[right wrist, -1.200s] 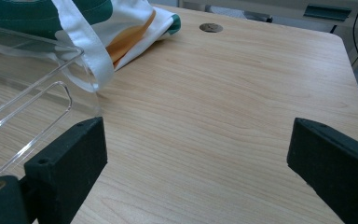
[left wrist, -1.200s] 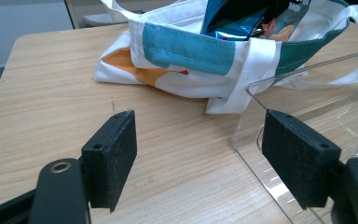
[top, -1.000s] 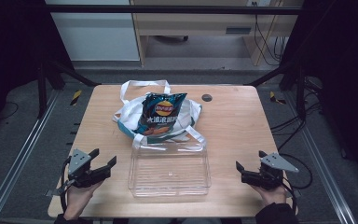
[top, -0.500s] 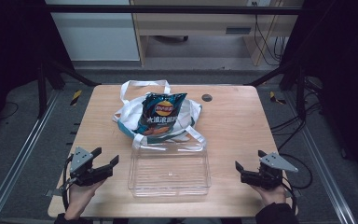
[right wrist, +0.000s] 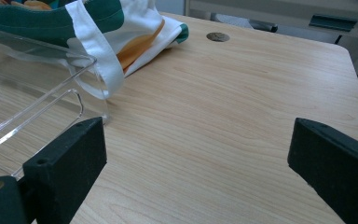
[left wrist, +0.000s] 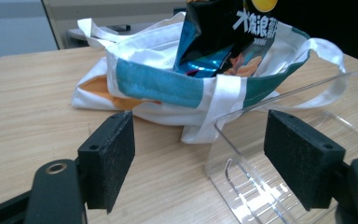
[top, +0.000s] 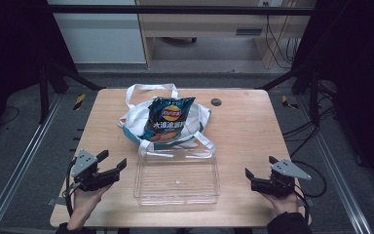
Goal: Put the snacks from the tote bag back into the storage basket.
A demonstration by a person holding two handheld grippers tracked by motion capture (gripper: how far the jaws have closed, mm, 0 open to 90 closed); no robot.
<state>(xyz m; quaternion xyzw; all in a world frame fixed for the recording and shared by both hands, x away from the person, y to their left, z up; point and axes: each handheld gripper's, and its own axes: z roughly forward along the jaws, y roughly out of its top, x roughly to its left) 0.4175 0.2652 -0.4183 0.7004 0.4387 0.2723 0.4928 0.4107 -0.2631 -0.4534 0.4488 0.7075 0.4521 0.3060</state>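
- High view: the chip bag (top: pixel 168 119) stands in the tote bag (top: pixel 136 119) beyond the clear tray (top: pixel 177 195), ahead of both grippers.
- The left gripper (top: pixel 113 162) is nearer, so it likely reaches first; the right gripper (top: pixel 258 171) sits well apart. Both are spread, empty.
- Left gripper view shows the bag's open mouth.

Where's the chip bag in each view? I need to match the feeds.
High view: chip bag at table centre, standing in the tote bag.
Left gripper view: top centre, cropped.
Right gripper view: top-left corner, only an orange sliver, uncertain.
Shared landmark: clear tray.
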